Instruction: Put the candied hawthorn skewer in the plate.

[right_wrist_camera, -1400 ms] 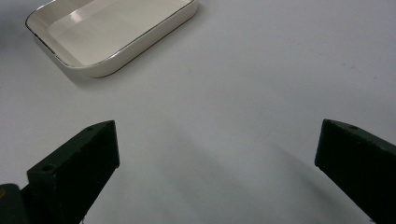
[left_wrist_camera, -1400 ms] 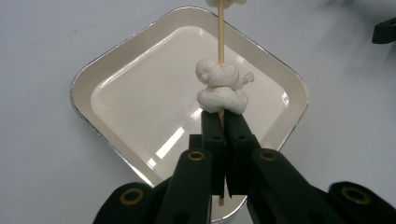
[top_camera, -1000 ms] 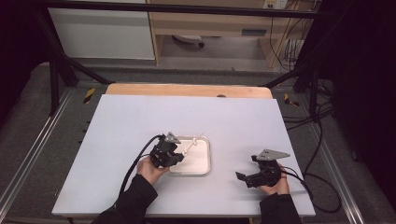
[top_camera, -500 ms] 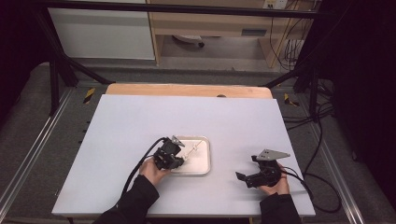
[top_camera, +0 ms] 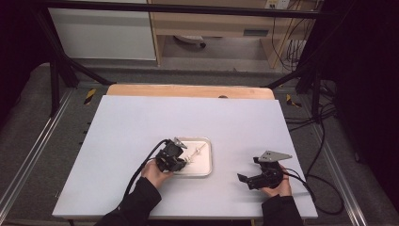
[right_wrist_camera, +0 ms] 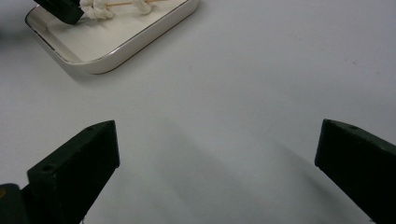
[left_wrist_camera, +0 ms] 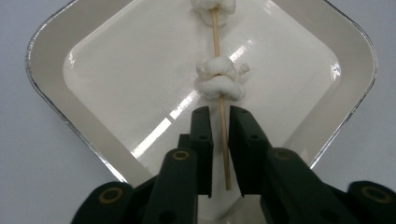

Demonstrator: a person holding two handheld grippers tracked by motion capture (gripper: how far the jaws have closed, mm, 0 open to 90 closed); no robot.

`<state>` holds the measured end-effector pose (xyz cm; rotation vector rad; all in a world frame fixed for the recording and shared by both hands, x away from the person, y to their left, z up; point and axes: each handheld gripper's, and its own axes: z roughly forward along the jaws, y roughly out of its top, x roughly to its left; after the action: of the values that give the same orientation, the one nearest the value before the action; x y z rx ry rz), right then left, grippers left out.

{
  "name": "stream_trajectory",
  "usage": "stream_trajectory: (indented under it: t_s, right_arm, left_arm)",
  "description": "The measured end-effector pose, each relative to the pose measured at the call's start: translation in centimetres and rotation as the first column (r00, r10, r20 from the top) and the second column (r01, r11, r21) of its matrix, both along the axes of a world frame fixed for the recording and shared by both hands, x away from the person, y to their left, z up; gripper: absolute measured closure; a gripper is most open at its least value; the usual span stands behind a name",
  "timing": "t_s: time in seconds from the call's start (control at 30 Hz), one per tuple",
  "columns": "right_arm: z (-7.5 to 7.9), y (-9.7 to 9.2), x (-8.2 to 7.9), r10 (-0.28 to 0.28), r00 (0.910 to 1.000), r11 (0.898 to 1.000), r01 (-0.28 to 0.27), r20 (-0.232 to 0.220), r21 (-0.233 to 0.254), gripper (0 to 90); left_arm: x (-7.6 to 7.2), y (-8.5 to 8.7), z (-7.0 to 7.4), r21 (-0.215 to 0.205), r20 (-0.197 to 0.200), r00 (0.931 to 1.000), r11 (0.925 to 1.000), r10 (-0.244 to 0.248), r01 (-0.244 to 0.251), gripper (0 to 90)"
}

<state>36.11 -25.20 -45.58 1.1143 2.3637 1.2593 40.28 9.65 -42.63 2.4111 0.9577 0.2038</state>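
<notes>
Both forearms wear black sleeves, down to the wrists. Each hand carries a black gripper. The left gripper has two flat, blocky jaws with small round holes in their faces, and behind them brass-coloured pivot screws ringed in black. A thick black cable loops from it. The right gripper has matte black, wedge-shaped jaws, a grey three-cornered plate with small holes on top, and a thin black cable.

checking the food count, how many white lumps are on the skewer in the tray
2 on the skewer in the tray: one lump just beyond the left gripper, one further along, cut by the frame edge; more may be hidden.
</notes>
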Motion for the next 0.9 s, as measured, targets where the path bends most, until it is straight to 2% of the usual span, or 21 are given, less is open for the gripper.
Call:
stream_trajectory:
  t_s: [0.1, 0.3, 0.4, 0.53, 0.7, 0.9]
  right_arm:
    - [0.0, 0.0, 0.0, 0.000, 1.0000, 1.000, 0.000, 0.001, -0.002, 0.4]
    - [0.1, -0.1, 0.0, -0.001, 1.0000, 1.000, 0.001, 0.006, 0.003, 0.4]
    - [0.2, -0.1, 0.0, -0.003, 1.0000, 1.000, 0.003, 0.006, 0.003, 0.4]
    - [0.2, -0.1, 0.0, -0.005, 1.0000, 1.000, 0.005, 0.004, 0.003, 0.4]
    - [0.2, -0.1, 0.0, -0.006, 1.0000, 1.000, 0.006, 0.004, 0.004, 0.4]
    - [0.2, -0.2, 0.0, -0.005, 1.0000, 1.000, 0.005, 0.007, 0.003, 0.4]
  left_arm:
    - [-0.1, 0.3, 0.2, 0.006, 0.019, 0.9998, 1.0000, -0.005, 0.005, 71.5]
    - [-0.1, 1.3, 1.0, -0.054, 0.034, 0.9994, 0.9985, 0.005, -0.003, 56.4]
    - [-0.3, 1.8, 1.3, -0.068, 0.042, 0.9991, 0.9977, 0.008, -0.005, 46.5]
    - [-0.6, 2.5, 1.7, -0.066, 0.073, 0.9972, 0.9978, 0.014, -0.009, 35.2]
    - [-1.0, 3.4, 2.1, -0.072, 0.078, 0.9969, 0.9974, 0.009, -0.003, 21.3]
    - [-2.0, 5.1, 2.3, -0.074, 0.106, 0.9944, 0.9972, -0.003, 0.011, 11.9]
